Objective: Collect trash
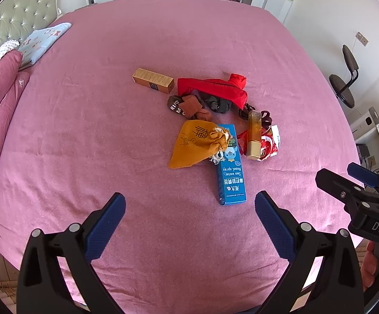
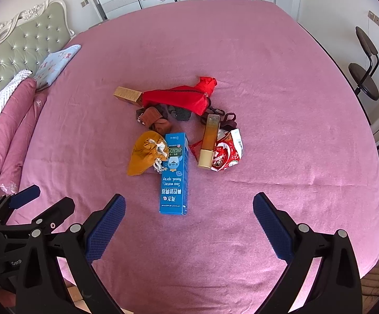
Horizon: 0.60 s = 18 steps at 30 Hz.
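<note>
We are holding the left claw (image 1: 189,209) and right claw (image 2: 188,209) wide and empty above the bed (image 1: 111,130). The blue nasal-spray box (image 2: 174,175) is lying nearest, touching the mustard pouch (image 2: 145,154); a careless grab is risking snagging that keepable pouch.
</note>
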Each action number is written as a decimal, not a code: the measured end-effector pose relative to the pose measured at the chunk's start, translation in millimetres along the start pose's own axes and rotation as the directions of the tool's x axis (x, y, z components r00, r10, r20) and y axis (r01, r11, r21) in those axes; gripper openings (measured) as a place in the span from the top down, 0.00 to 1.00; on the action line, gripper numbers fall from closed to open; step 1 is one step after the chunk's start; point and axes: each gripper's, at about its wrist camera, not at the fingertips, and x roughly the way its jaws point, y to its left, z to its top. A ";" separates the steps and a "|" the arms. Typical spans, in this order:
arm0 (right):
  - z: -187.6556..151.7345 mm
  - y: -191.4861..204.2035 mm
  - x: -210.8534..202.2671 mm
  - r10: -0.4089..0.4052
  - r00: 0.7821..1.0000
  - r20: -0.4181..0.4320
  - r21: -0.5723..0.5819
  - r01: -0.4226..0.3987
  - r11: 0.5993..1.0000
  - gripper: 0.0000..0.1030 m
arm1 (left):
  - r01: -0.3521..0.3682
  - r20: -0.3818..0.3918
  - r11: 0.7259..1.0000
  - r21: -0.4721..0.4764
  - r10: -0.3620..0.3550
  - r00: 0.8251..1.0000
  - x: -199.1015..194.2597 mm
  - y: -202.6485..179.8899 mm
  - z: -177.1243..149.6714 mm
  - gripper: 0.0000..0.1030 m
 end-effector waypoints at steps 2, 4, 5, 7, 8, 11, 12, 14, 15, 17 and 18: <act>0.9 0.7 0.9 0.002 1.000 -0.003 -0.002 -0.002 1.000 0.08 | -0.001 0.000 1.000 0.000 0.001 1.000 1.2 0.8 0.2 0.04; 1.5 1.0 1.8 0.003 1.000 -0.004 0.000 -0.003 1.000 0.08 | 0.005 -0.012 1.000 -0.006 -0.005 1.000 2.3 2.1 1.1 0.04; 1.8 0.7 2.5 0.004 1.000 -0.008 0.003 -0.004 1.000 0.08 | 0.008 -0.016 1.000 -0.009 -0.009 1.000 2.7 3.2 1.6 0.04; 2.1 -0.8 3.8 0.007 1.000 -0.011 0.011 -0.007 1.000 0.08 | 0.013 -0.021 1.000 -0.011 -0.013 1.000 3.8 4.2 1.8 0.04; 1.9 -1.3 4.3 0.007 1.000 -0.013 0.014 -0.007 1.000 0.08 | 0.018 -0.029 1.000 -0.013 -0.018 0.999 4.2 4.8 1.9 0.04; 1.0 -2.4 4.4 0.006 1.000 -0.017 0.022 -0.006 1.000 0.08 | 0.015 -0.015 1.000 -0.011 -0.015 1.000 3.9 6.2 2.0 0.04; 0.9 -1.7 4.3 0.006 1.000 -0.017 0.023 -0.006 1.000 0.08 | 0.013 -0.004 1.000 -0.010 -0.013 1.000 3.7 6.4 2.3 0.04; 0.2 -1.4 3.8 0.005 1.000 -0.017 0.022 -0.005 1.000 0.08 | 0.011 0.003 1.000 -0.008 -0.011 1.000 4.1 6.4 2.4 0.04; 0.0 -1.6 3.6 0.003 1.000 -0.016 0.021 -0.002 1.000 0.08 | 0.019 0.003 1.000 -0.011 -0.019 1.000 3.9 6.6 2.5 0.04; -0.2 -1.6 3.3 0.002 1.000 -0.015 0.024 -0.002 1.000 0.08 | 0.018 0.003 1.000 -0.011 -0.018 1.000 3.8 6.4 2.9 0.04; -0.4 -2.1 3.4 0.004 1.000 -0.016 0.026 -0.003 1.000 0.08 | 0.013 0.011 1.000 -0.009 -0.013 1.000 4.0 6.5 2.8 0.04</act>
